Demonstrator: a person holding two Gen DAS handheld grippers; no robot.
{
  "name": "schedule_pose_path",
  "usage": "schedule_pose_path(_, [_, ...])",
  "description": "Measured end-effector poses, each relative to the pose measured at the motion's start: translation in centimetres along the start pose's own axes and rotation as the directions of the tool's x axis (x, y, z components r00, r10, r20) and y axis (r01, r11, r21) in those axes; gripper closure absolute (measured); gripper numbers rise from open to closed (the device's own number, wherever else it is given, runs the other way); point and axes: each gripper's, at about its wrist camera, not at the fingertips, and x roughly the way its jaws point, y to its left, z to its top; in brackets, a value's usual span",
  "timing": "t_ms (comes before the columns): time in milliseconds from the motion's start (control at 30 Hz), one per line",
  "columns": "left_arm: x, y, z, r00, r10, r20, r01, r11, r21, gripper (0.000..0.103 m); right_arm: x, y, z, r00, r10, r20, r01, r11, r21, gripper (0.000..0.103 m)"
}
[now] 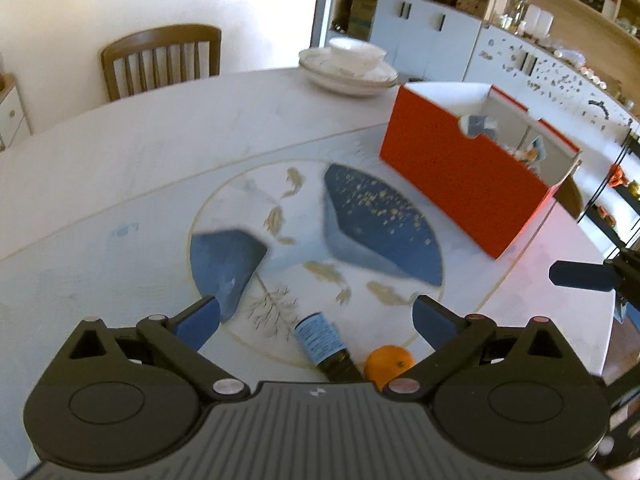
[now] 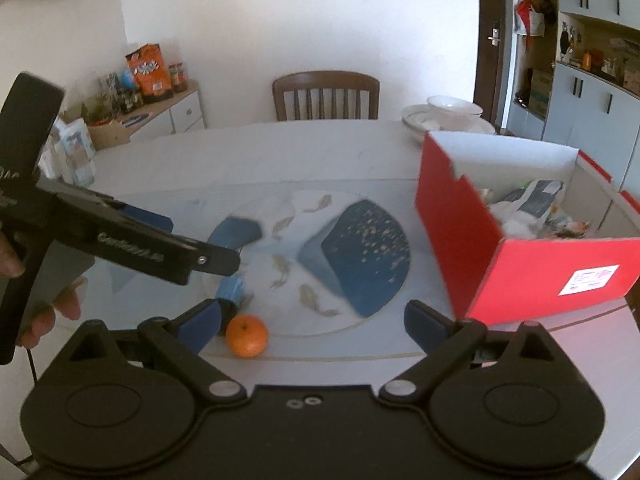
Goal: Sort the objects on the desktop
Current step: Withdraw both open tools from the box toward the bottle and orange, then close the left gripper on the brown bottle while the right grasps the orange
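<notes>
A dark bottle with a blue label (image 1: 324, 344) lies on the round table, with an orange (image 1: 388, 364) just right of it; both show in the right wrist view, the bottle (image 2: 231, 292) and the orange (image 2: 247, 335). My left gripper (image 1: 316, 320) is open and empty, hovering right over the bottle. It appears from the side in the right wrist view (image 2: 168, 248). My right gripper (image 2: 312, 324) is open and empty, with the orange near its left finger. A red box (image 1: 460, 172) holding several items stands at the right (image 2: 520, 264).
Stacked white dishes (image 1: 348, 68) sit at the table's far edge. A wooden chair (image 2: 326, 96) stands behind the table. A sideboard with snack bags (image 2: 148, 112) is at the back left, cabinets and shelves at the right. The table centre bears a blue and gold inlay (image 1: 376, 224).
</notes>
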Motion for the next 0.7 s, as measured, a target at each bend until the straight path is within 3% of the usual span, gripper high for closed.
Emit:
schedule_pose_path(367, [2.5, 0.8, -0.6, 0.998, 0.025, -0.062, -0.028, 0.999, -0.043, 0.0, 3.1, 2.0, -1.6, 0.999, -0.004, -0.051, 0.002, 0.999, -0.042, 0.007])
schedule_pose_path(700, [4.1, 1.1, -0.8, 0.994, 0.031, -0.109, -0.039, 0.997, -0.073, 0.0, 5.2, 3.5, -2.1, 0.996, 0.01, -0.084, -0.018, 0.994, -0.104, 0.018])
